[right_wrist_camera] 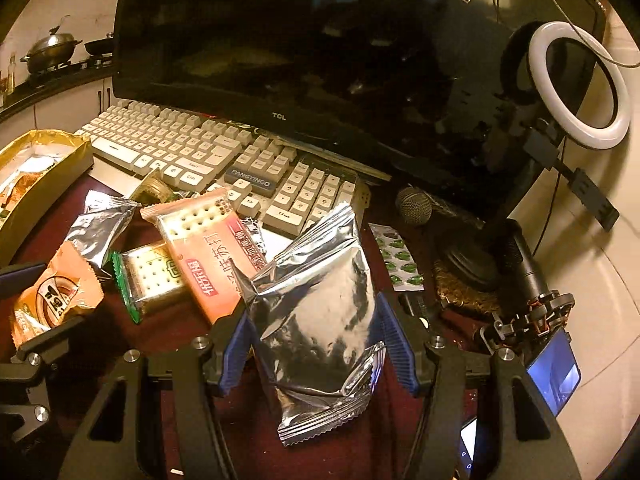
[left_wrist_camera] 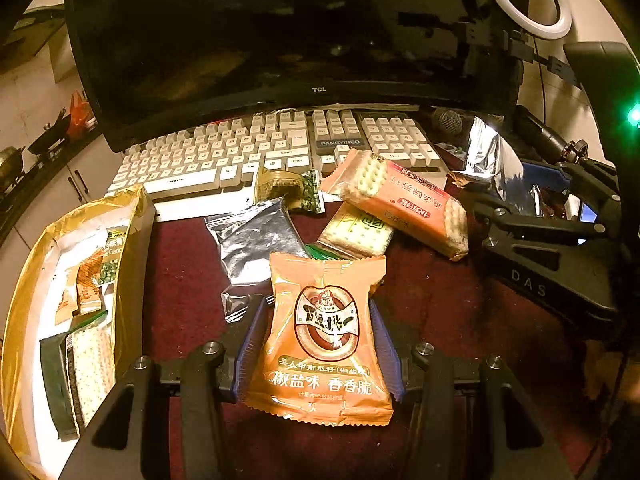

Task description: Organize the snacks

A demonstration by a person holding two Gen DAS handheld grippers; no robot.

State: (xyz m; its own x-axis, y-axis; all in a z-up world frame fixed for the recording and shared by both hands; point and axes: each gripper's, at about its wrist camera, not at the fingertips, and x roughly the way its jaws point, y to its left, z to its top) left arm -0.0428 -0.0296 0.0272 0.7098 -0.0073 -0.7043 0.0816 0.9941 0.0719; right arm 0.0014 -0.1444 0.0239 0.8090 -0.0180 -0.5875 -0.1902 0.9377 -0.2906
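I'm gripping an orange sunflower-seed packet in my left gripper and clamping a crinkled silver foil pouch in my right gripper.

A dark TCL monitor fills twelve o'clock above a white keyboard on the maroon-covered desk; a ring light glows at two o'clock, kitchen counter at ten.

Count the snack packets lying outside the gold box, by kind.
silver foil packets: 2
rectangular cracker packets: 2
orange plastic seed packet: 1
small green pea packet: 1
Total: 6
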